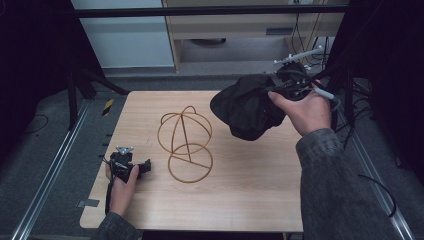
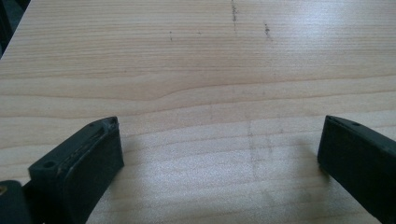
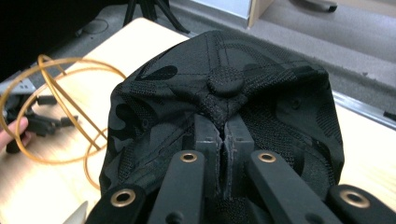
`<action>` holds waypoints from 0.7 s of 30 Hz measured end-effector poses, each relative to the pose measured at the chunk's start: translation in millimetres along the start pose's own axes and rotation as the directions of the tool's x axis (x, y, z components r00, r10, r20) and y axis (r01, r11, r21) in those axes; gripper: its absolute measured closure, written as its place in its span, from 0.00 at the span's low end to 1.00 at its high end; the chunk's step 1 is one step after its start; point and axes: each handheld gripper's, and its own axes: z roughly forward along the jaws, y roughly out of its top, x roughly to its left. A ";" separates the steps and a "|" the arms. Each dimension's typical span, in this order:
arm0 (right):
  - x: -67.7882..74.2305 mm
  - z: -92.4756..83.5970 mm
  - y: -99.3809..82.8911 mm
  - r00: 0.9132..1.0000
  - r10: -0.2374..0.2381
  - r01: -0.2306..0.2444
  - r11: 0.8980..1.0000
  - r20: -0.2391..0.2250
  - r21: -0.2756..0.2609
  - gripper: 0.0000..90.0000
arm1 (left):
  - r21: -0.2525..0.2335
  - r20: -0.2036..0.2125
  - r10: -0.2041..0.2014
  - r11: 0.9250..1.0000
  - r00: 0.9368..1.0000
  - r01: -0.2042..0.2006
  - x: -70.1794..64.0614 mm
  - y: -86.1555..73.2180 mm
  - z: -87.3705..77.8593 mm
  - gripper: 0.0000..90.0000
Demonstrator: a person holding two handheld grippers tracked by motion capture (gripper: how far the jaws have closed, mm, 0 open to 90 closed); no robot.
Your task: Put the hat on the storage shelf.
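Hanging above the far right part of the counter [image 1: 240, 200], the black camouflage cap [image 1: 247, 107] is clear of the wood and droops from the right claw [image 1: 280, 89], which a hand [image 1: 305, 112] holds up at the cap's right side. In the right gripper view the 2 jaws stand pressed together on a fold of the cap's fabric just below the crown button [image 3: 225, 84], with the mesh-textured panels spreading out around the pinch. Left of the cap and apart from it, a gold wire hat stand [image 1: 186, 145] sits upright near the middle of the counter, a round ring as its base and curved hoops forming a dome above. Well to the left, the left claw [image 1: 146, 166] rests low at the near left part of the counter in the other hand [image 1: 122, 187]; in the left gripper view its jaws stand wide apart with bare wood between them.
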 end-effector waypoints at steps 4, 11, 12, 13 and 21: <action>7.4 2.9 12.3 1.000 -0.002 0.002 1.000 -0.007 -0.022 0.97 | 0.000 0.000 0.000 1.000 1.000 0.000 0.0 0.0 0.0 0.00; 20.9 8.7 29.1 1.000 -0.009 0.008 0.998 -0.023 -0.059 0.97 | -0.001 0.003 0.001 1.000 1.000 -0.001 -0.1 0.0 0.1 0.00; 23.8 9.7 32.7 0.999 -0.013 0.011 0.998 -0.030 -0.065 0.97 | -0.001 0.003 0.001 1.000 1.000 -0.001 -0.2 0.0 0.1 0.00; 23.8 9.7 32.7 0.999 -0.013 0.011 0.998 -0.030 -0.065 0.97 | -0.001 0.003 0.001 1.000 1.000 -0.001 -0.1 0.0 0.1 0.00; 37.0 12.6 42.0 0.997 -0.022 0.016 0.996 -0.069 -0.083 0.97 | 0.001 0.004 0.004 1.000 1.000 -0.004 -0.2 0.0 0.0 0.00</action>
